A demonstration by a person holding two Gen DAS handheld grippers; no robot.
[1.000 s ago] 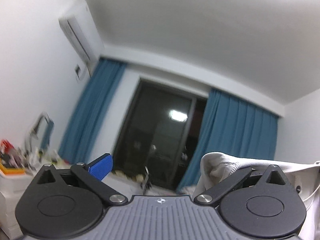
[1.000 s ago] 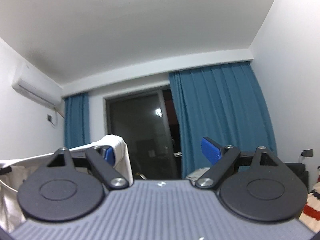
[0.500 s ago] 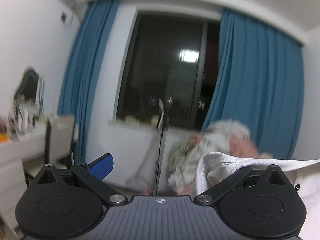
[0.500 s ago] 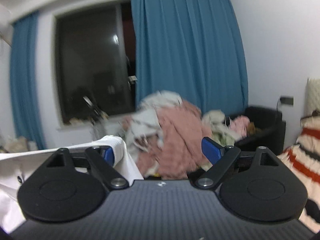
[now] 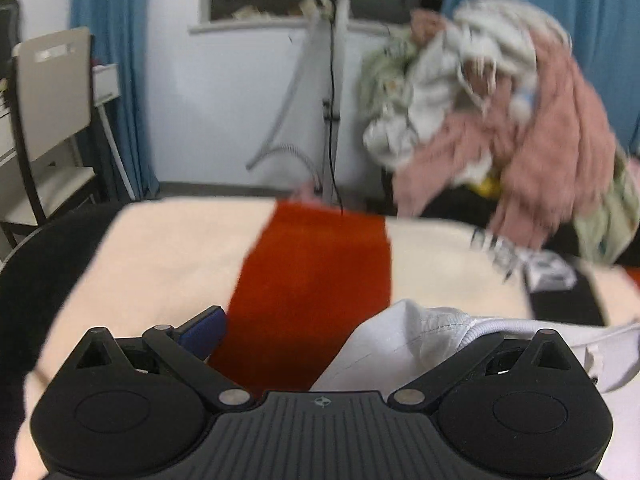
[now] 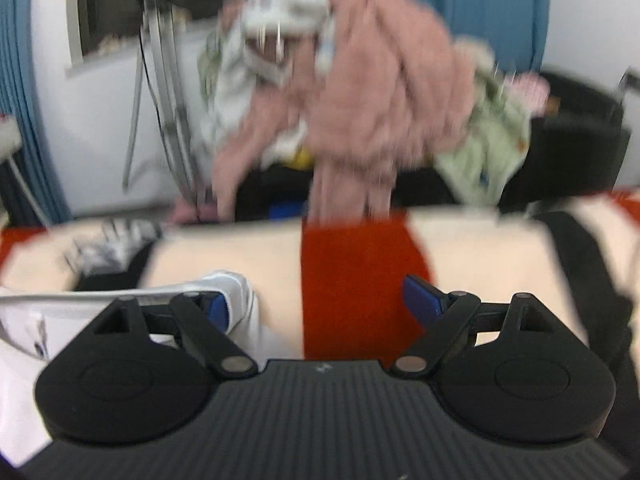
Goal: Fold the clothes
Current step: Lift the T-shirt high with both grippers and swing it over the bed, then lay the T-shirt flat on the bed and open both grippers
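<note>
A white garment [image 5: 404, 344] hangs over the right finger of my left gripper [image 5: 328, 332] and hides that fingertip. The same white garment [image 6: 236, 292] is draped over the left finger of my right gripper [image 6: 320, 300], stretched between the two grippers. On both, the jaws stand wide apart and nothing is pinched between the blue pads [image 6: 420, 298]. Both grippers point down at a bed covered by a cream, red and black striped blanket [image 5: 312, 264]. The picture is blurred by motion.
Past the bed's far edge, a heap of pink, white and green clothes [image 6: 360, 92] lies on a black seat [image 6: 576, 140]. A metal stand with a cable [image 5: 332, 92] rises by the window wall. A chair [image 5: 52, 92] stands at the left.
Both views have swung down from the ceiling and window to the bed. Both grippers have dropped toward the blanket, with the white garment still hung over their inner fingers.
</note>
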